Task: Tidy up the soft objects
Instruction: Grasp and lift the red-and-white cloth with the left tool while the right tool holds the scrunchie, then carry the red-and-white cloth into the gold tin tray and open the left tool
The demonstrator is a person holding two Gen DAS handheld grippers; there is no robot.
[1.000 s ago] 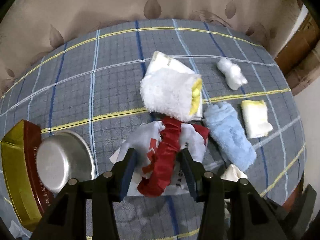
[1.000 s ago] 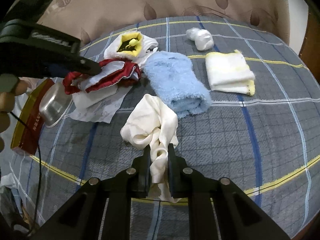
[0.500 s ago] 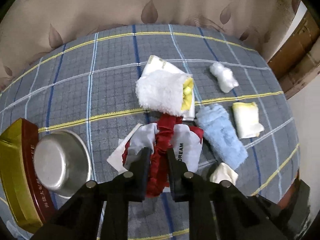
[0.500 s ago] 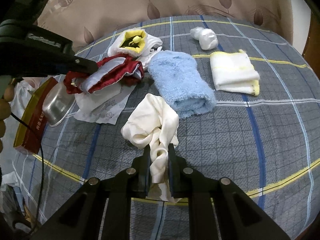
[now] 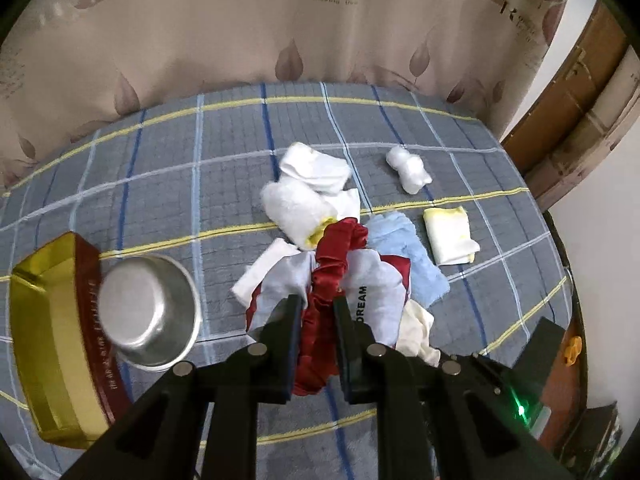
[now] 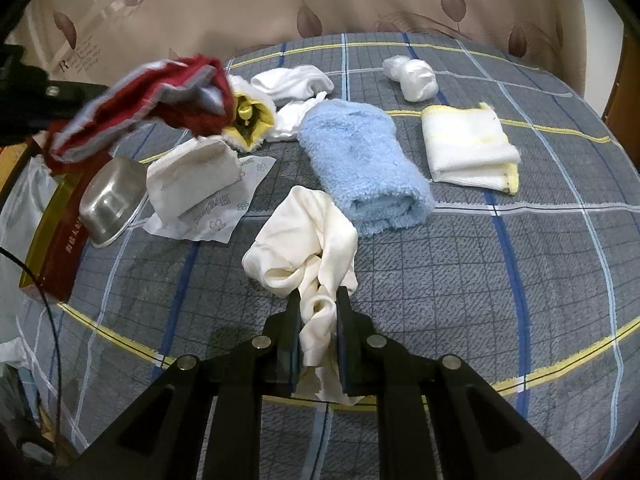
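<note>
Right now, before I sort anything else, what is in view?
red and grey cloth: one, lifted in left gripper
cream cloth: one, near edge, in right gripper
blue towel: one, rolled, centre
white and yellow cloth: one, folded, right of blue towel
white bundle: one, far right
white socks: pile, far centre
tissue pack: one, white, beside bowl
steel bowl: one, tilted on gold box
left gripper: shut on red cloth
right gripper: shut on cream cloth
</note>
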